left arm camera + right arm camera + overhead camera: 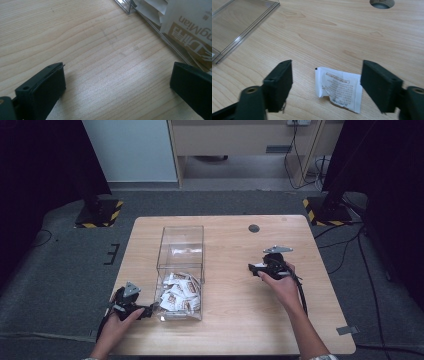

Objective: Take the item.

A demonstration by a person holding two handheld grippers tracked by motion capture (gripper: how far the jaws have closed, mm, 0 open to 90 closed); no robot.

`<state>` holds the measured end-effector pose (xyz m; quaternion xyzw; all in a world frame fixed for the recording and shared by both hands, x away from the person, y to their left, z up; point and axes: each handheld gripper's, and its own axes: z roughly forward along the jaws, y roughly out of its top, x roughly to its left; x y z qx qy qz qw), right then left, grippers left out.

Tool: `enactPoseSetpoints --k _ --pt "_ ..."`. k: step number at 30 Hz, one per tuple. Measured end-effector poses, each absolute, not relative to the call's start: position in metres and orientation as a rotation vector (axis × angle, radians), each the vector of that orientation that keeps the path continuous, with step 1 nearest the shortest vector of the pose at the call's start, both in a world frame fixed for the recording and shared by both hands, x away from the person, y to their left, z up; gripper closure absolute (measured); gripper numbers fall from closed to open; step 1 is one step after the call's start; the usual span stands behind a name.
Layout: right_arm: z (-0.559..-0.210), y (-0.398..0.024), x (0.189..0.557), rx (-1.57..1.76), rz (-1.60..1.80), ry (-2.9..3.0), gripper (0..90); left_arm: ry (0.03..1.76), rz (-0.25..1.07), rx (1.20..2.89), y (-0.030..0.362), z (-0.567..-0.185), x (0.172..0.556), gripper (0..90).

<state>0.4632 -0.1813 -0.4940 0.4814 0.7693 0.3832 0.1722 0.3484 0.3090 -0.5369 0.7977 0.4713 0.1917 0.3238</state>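
Observation:
A small white sachet (339,88) with printed text lies flat on the wooden table (332,32). It rests between the jaws of my right gripper (327,68), which stand open on either side without touching it. A hand holds that gripper (256,268) right of the table's middle. A tall clear plastic box (181,265) holds a heap of several similar white and brown sachets (177,295). My left gripper (149,310) is open at the box's near left corner. Between its jaws (117,82) is bare wood, with the box wall (160,35) and sachets (190,27) just beyond the right one.
A round cable hole (254,228) sits in the table's far middle, and appears as the hole (382,3) ahead of the right gripper. The clear box's base edge (239,22) lies to that gripper's far left. Dark stands and cables border the table on the carpet.

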Motion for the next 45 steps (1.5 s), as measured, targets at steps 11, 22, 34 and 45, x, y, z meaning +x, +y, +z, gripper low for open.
enactPoseSetpoints --k 11,22,34,45 --pt "-0.479 -0.186 0.442 1.326 1.114 2.181 9.0 1.237 0.503 2.092 0.309 -0.537 0.348 0.0" --pt "-0.487 -0.197 0.405 1.287 1.135 2.195 7.1 1.239 0.505 2.091 0.309 -0.537 0.348 0.0" --pt "-0.509 -0.206 0.379 1.326 1.113 2.227 7.0 1.239 0.505 2.091 0.309 -0.537 0.348 0.0" --pt "-0.526 -0.218 0.369 1.358 1.049 2.248 5.2 1.240 0.505 2.091 0.309 -0.537 0.348 0.0"
